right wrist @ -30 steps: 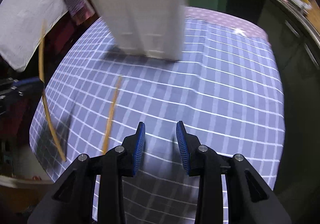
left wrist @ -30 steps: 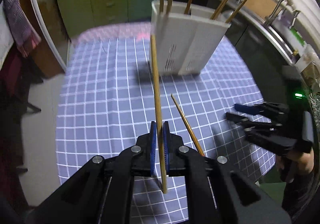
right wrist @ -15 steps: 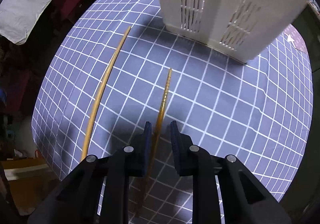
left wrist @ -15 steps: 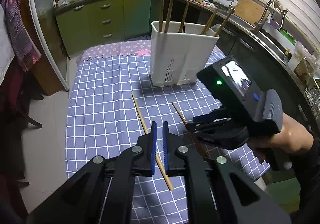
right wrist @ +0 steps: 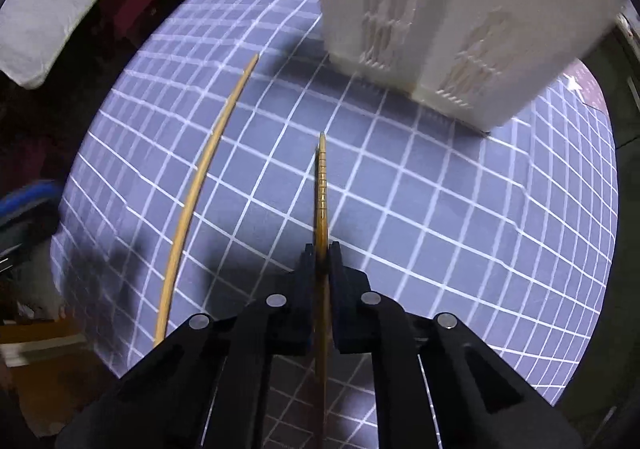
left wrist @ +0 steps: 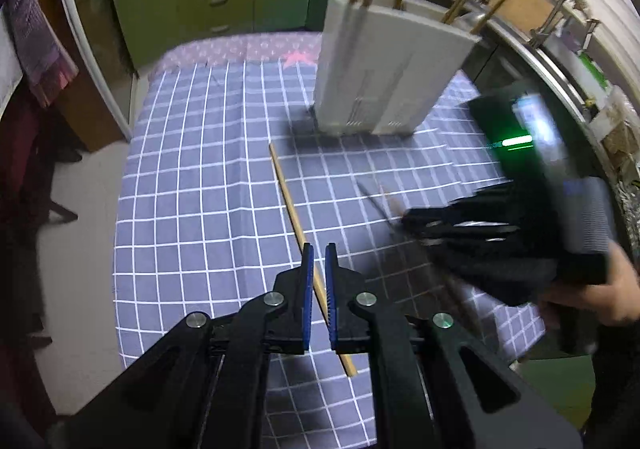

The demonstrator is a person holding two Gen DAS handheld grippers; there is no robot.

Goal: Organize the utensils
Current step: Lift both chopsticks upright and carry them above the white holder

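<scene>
A white utensil holder [left wrist: 384,77] with several chopsticks upright in it stands on the blue checked tablecloth [left wrist: 200,209]; it also shows in the right wrist view [right wrist: 460,9]. A pale chopstick [left wrist: 292,209] lies flat on the cloth, passing beneath my left gripper [left wrist: 317,281], whose jaws stand slightly apart over it. It shows in the right wrist view [right wrist: 204,169] at the left. My right gripper [right wrist: 322,265] is shut on a darker ridged chopstick [right wrist: 321,185], tip pointing toward the holder. The right gripper body [left wrist: 500,233] is blurred in the left view.
Green cabinets [left wrist: 200,1] and a counter with a sink tap [left wrist: 560,21] ring the table. The cloth's front edge [left wrist: 240,369] is close to me. A white towel [right wrist: 60,1] hangs beyond the table's left side.
The left gripper let the pale chopstick down; it now lies on the cloth. The right gripper came over the ridged chopstick, closed on it and is moving.
</scene>
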